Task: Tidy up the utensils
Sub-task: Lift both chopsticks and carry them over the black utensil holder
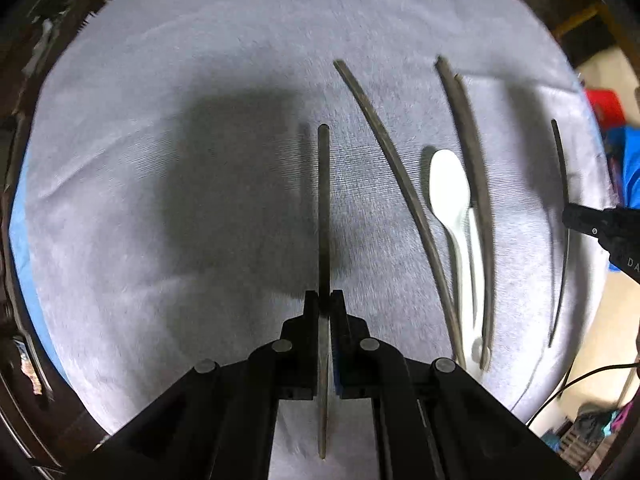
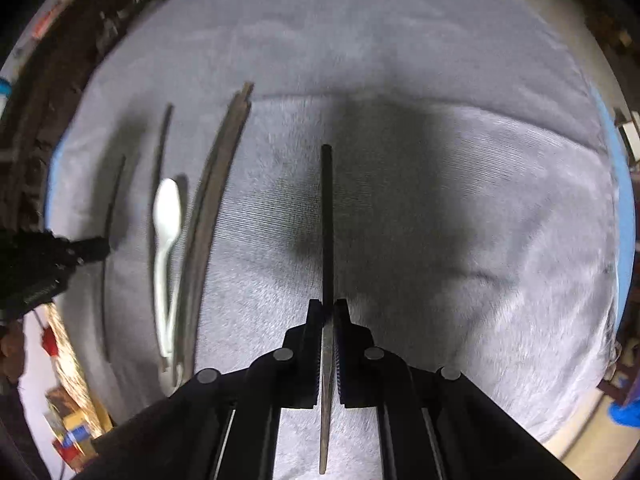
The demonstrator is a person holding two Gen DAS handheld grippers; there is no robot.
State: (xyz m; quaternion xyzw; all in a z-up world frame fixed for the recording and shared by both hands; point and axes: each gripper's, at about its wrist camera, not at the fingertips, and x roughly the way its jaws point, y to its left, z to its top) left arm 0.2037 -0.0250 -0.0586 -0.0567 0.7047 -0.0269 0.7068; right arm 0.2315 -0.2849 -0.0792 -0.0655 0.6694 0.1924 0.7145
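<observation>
1. Pinching a dark stick (image 1: 324, 208) in the left tongs (image 1: 325, 299), closed down to the stick's width, the stick passing through the grip and pointing straight ahead.
2. Clamping a matching stick (image 2: 327, 216) in the right tongs (image 2: 328, 306) in the same way, shut tight on it, with the tip forward and the tail trailing back under the camera.
3. Hovering both held sticks over the grey cloth (image 1: 160, 200) on the tabletop; cannot tell whether either tip is touching it.
4. Lying between the two tongs: the loose utensils, namely a single stick (image 1: 400, 184), a touching pair (image 1: 474, 184) and a white spoon (image 1: 446, 184) between them, with what looks like a second white handle beside it.
5. Sitting to the right of the left tongs and to the left of the right tongs, with every long axis running roughly fore and aft, nearly parallel to the held sticks.
6. Judging nearness: the single stick seeming closest to the left tongs, the pair closest to the right tongs.
7. Probably calling for a sideways move inward, keeping each held stick parallel to the group while setting it alongside.
8. Risking a nudge to the spoon if swinging in at an angle.
</observation>
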